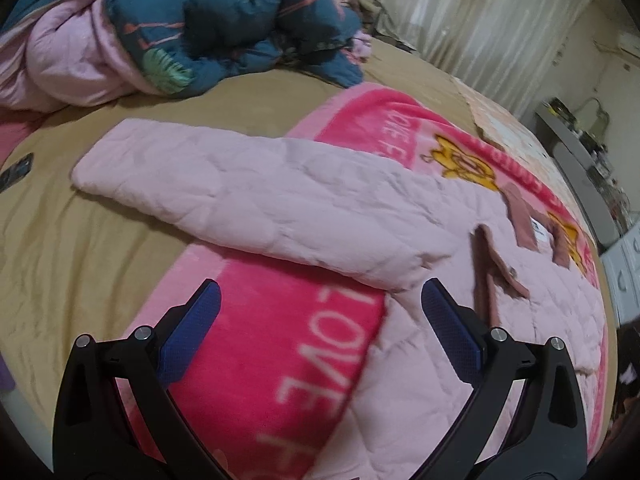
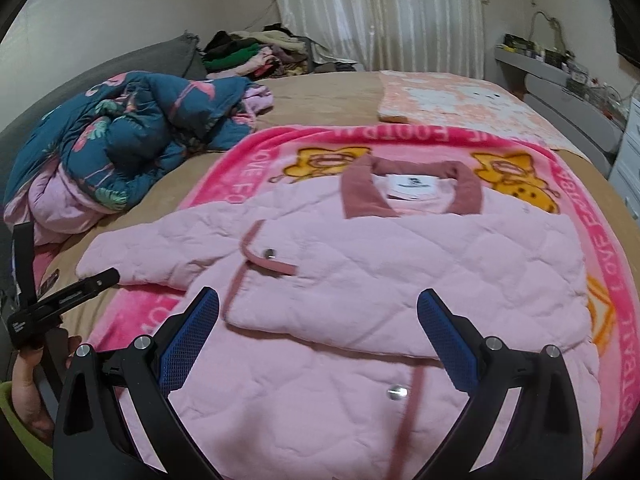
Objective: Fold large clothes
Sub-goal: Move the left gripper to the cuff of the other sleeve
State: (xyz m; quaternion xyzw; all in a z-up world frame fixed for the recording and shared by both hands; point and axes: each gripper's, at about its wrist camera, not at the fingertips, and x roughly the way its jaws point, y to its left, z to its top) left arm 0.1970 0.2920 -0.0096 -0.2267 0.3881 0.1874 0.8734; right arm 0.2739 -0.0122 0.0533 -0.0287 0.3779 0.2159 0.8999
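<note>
Pink quilted jacket [image 2: 360, 280] flat on pink blanket [image 2: 580, 184], directly ahead. Right gripper [image 2: 318, 308] and left gripper [image 1: 320, 300]: fingers spread, holding nothing. Left sleeve [image 1: 224, 196] overhangs blanket edge onto tan bedsheet [image 1: 80, 240]. Rumpled duvet [image 2: 132, 136] beyond.

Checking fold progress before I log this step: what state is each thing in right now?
Jacket: flat on the blanket, one side folded in, other sleeve stretched out.
Collar: open, label showing.
Blanket: spread flat on the bed.
Duvet: crumpled in a heap.
Left gripper: open, holding nothing.
Right gripper: open, holding nothing.
</note>
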